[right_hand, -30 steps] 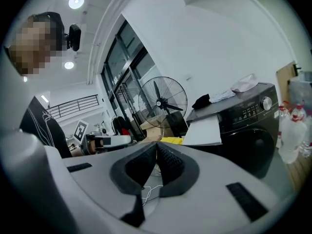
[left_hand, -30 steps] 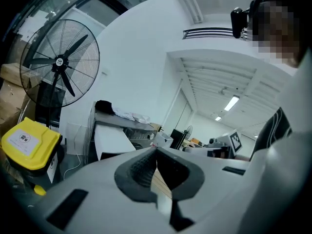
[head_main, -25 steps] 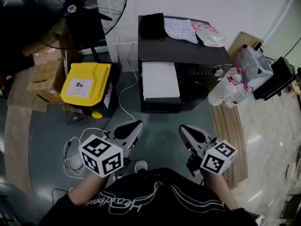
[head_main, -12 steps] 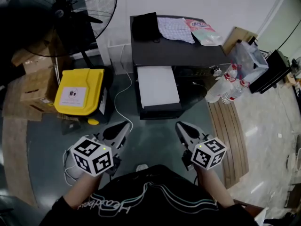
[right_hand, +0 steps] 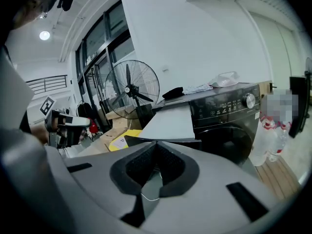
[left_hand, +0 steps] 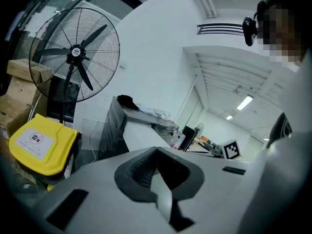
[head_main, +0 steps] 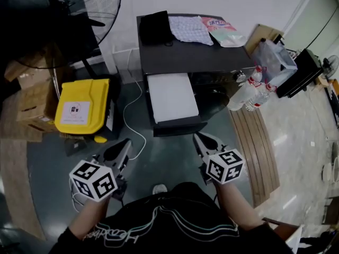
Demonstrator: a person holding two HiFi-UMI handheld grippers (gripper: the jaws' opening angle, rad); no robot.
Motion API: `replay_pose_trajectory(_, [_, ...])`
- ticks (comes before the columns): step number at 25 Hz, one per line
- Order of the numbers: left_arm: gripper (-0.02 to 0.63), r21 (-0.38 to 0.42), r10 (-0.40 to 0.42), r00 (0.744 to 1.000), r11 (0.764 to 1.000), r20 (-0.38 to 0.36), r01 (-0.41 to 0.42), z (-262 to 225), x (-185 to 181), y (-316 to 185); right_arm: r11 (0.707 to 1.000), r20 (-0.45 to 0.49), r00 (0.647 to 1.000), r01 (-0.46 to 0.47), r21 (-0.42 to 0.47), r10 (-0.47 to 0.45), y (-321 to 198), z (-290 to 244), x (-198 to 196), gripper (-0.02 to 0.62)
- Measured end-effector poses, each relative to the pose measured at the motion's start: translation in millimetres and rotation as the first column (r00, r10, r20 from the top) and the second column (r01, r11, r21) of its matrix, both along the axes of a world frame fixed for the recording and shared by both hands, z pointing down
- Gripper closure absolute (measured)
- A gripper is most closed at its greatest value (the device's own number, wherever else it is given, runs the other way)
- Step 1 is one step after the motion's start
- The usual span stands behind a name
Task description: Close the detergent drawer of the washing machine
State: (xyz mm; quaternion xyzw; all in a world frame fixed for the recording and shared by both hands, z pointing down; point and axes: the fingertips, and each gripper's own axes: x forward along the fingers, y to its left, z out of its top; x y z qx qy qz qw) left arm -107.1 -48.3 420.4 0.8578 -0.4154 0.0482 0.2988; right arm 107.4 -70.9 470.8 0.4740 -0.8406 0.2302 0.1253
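Note:
A black washing machine stands against the far wall. Its detergent drawer, flat and pale grey on top, sticks well out of the front toward me. My left gripper hangs over the floor, short of the drawer's front and to its left, jaws shut and empty. My right gripper is just short of the drawer's front right corner, also shut and holding nothing. In the right gripper view the drawer juts out beside the control panel. In the left gripper view the machine is ahead.
A black cloth, a patterned cloth and a plastic bag lie on the machine. A yellow bin, cardboard boxes and a standing fan are on the left. Water bottles and a wooden board are on the right. A white cable trails on the floor.
The head view has swung, so the machine sits further left and up in the picture. Both grippers have dropped lower and left in the frame. Both stay shut; the drawer remains out.

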Motion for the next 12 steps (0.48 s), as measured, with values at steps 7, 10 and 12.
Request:
replay_pose_trajectory(7, [0.583,-0.03,-0.034,0.999,0.999,0.022,0.035,13,-10,2,0.999,-0.034,0.999,-0.043,-0.001,0.042,-18,22,5,0.568])
replay_pose_trajectory(10, [0.583,-0.033,-0.047,0.998,0.998,0.034,0.048,15,-12,3,0.998,-0.039,0.997,-0.059,-0.003,0.059,-21,28,8,0.568])
replay_pose_trajectory(12, [0.583,-0.039,-0.056,0.998,0.998,0.036,0.058,18,-15,1,0.998,-0.04,0.997,-0.065,-0.008,0.065,-25,32,9,0.568])
